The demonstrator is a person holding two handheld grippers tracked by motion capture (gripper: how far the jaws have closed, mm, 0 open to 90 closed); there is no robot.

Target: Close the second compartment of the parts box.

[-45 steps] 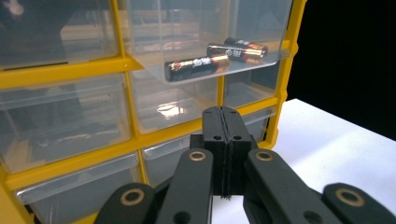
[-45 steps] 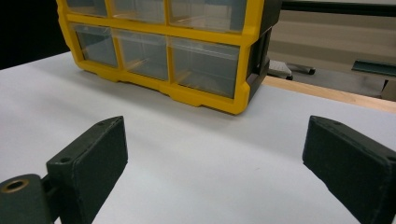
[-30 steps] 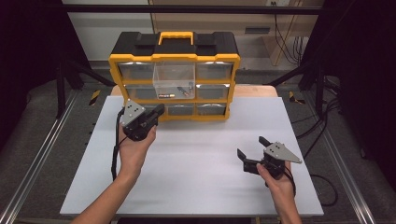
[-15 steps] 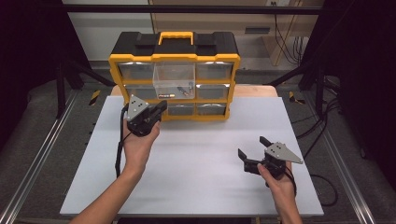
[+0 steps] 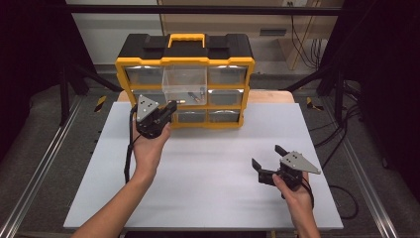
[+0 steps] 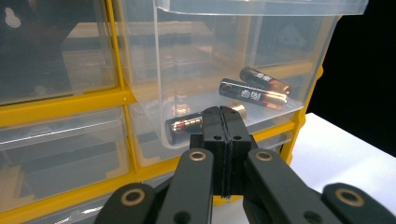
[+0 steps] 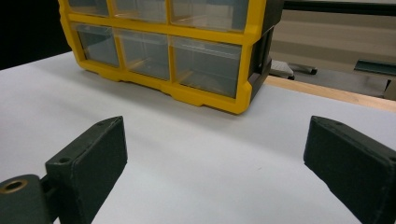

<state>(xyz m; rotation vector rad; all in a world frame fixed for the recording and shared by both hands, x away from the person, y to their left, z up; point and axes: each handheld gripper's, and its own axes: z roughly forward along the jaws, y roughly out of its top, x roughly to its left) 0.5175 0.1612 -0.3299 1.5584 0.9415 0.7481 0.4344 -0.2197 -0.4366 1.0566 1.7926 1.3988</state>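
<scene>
Hand-held gripper [image 6: 223, 122] before clear drawer [image 6: 224, 70].

In the left gripper view, the closed fingers [image 6: 224, 135] cover part of the nearest battery [image 6: 184, 126] in the drawer [image 6: 280, 56], whose top is cut off.

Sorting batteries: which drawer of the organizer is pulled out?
The top-row middle drawer, standing out from the yellow organizer; it holds batteries, just beyond the shut left claw.

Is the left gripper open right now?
No: in the left gripper view the left gripper has its two black jaws pressed flat together with nothing between them, just in front of the pulled-out clear drawer holding batteries.
</scene>
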